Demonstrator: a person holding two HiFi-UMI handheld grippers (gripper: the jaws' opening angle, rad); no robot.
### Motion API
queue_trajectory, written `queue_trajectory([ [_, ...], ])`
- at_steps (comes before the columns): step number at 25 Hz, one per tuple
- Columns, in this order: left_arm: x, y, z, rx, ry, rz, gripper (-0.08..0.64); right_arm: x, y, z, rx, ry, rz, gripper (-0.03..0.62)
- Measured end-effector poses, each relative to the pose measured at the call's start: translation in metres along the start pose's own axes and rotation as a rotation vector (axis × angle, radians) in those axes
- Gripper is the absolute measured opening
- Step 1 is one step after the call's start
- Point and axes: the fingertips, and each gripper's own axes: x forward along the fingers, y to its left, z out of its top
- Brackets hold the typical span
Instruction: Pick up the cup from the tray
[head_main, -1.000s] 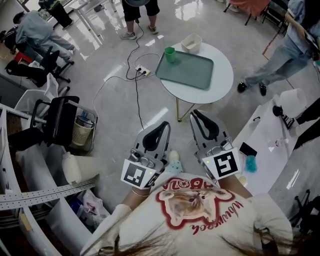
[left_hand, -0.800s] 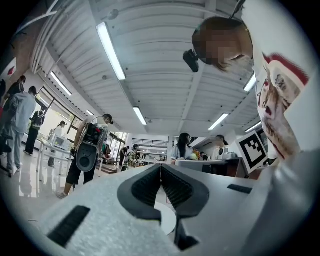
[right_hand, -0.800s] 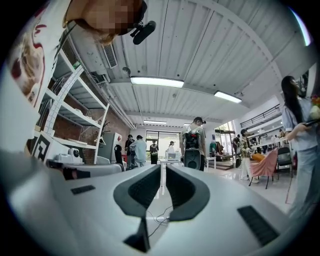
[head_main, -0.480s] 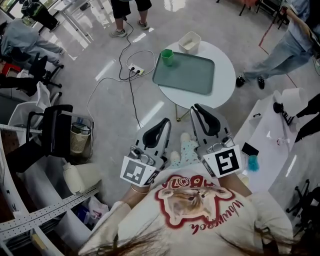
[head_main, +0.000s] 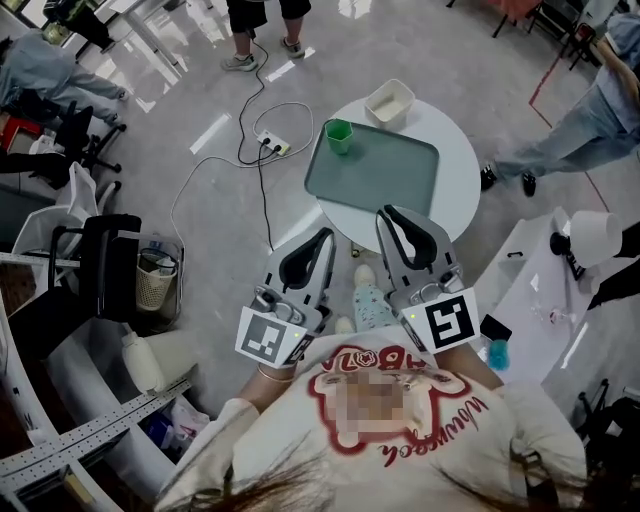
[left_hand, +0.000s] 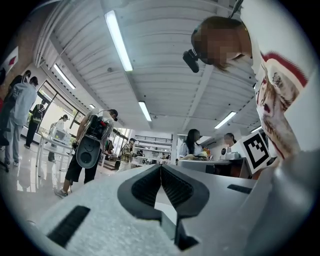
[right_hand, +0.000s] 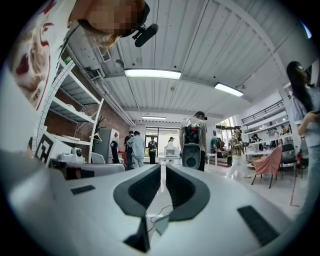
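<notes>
Observed cup (head_main: 339, 135) upright in tray (head_main: 385, 180) corner on bench (head_main: 458, 150). Found left claw (head_main: 324, 236) and right claw (head_main: 384, 213) both closed, empty, well apart from cup.

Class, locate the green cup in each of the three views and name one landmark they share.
Head view: cup at the tray's upper left corner.
Left gripper view: not in it.
Right gripper view: not in it.
Shared landmark: the printed shirt, at the bottom of head view, high in both gripper views.
</notes>
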Motion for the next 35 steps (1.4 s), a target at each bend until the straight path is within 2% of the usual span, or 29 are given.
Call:
queue_trajectory([
  [7,0.073,0.039,0.005,0.053,-0.060,0.026,0.014,0.062,-0.059,0.001,0.017,-0.010,0.046,0.049],
  [14,0.110,0.071,-0.005,0.023,-0.020,0.079,0.014,0.103,-0.098,-0.011,0.021,0.005,0.058,0.049],
  [19,0.123,0.088,-0.010,0.013,-0.007,0.083,0.014,0.119,-0.106,-0.017,0.035,0.012,0.055,0.049],
  [25,0.132,0.108,-0.014,0.012,-0.012,0.054,0.015,0.135,-0.109,-0.027,0.046,0.024,0.033,0.049],
  [29,0.134,0.121,-0.014,0.006,-0.042,0.041,0.015,0.144,-0.109,-0.041,0.056,0.043,0.024,0.050],
  [33,0.131,0.131,-0.036,-0.041,0.042,0.055,0.014,0.151,-0.106,-0.066,0.044,0.079,0.033,0.051],
  [35,0.130,0.136,-0.042,-0.053,0.054,0.062,0.014,0.157,-0.102,-0.080,0.044,0.098,0.053,0.051],
])
